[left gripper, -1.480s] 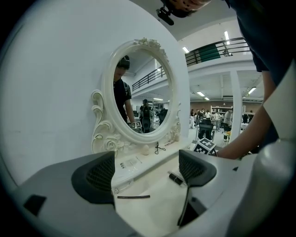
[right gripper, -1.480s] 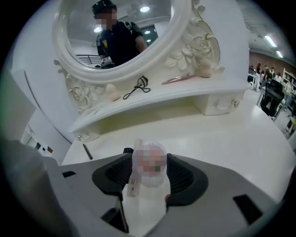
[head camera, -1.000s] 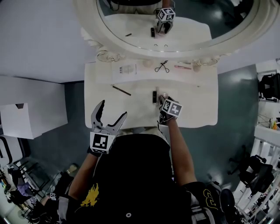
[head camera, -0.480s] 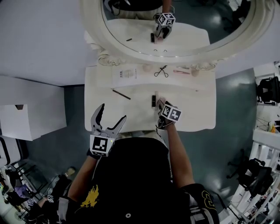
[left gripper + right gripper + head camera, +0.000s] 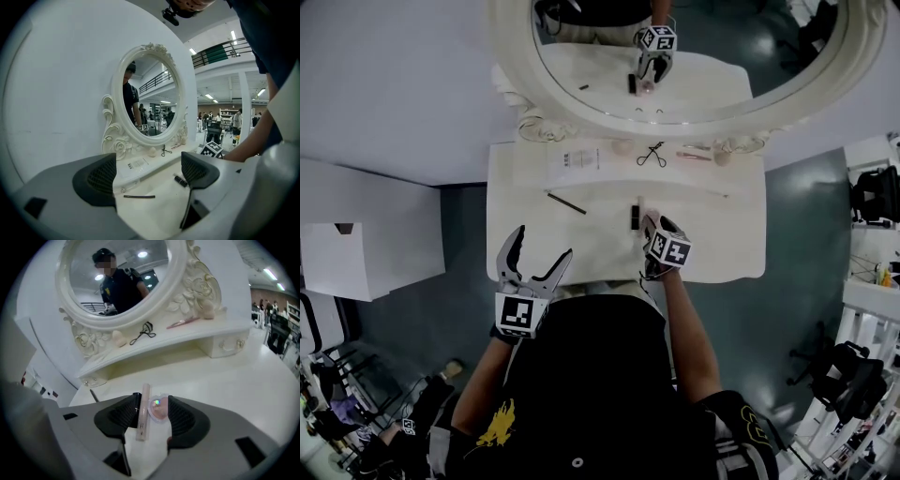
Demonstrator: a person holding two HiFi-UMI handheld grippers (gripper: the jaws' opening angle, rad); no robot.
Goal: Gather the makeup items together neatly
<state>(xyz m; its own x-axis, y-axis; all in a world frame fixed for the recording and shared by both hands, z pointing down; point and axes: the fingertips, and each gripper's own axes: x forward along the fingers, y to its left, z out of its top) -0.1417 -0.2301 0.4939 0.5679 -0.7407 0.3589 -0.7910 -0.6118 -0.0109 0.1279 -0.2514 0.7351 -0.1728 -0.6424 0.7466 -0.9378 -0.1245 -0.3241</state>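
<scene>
Here, at a white vanity table point(image 5: 722, 234) under an oval mirror point(image 5: 722, 84), a person seen from above works a hand-held gripper in each hand. The right gripper point(image 5: 152, 399), right of centre on the tabletop, has its jaws drawn partway in on two items lying side by side: a pale pink tube point(image 5: 143, 420) against the left pad and a heart-shaped pink compact point(image 5: 158, 409) against the right pad. In the head view the gripper's body and its marker cube point(image 5: 672, 251) cover both items. A black tube point(image 5: 635, 216) lies just to their left; in the right gripper view it is almost wholly hidden behind the left jaw.

The left gripper point(image 5: 542, 242) hangs over the near left part of the table, jaws wide apart with nothing between them. A black pencil point(image 5: 567, 203) lies farther off on the left, well apart from the group.

On the raised shelf at the far side, below the mirror, sit an eyelash curler point(image 5: 652, 155), a thin pink stick point(image 5: 694, 155) to its right and a printed sheet point(image 5: 575, 159) to its left, its print too small to read. Two small pale rounded objects point(image 5: 622, 147) on that shelf cannot be identified. The person's torso cuts off the table's near edge.
</scene>
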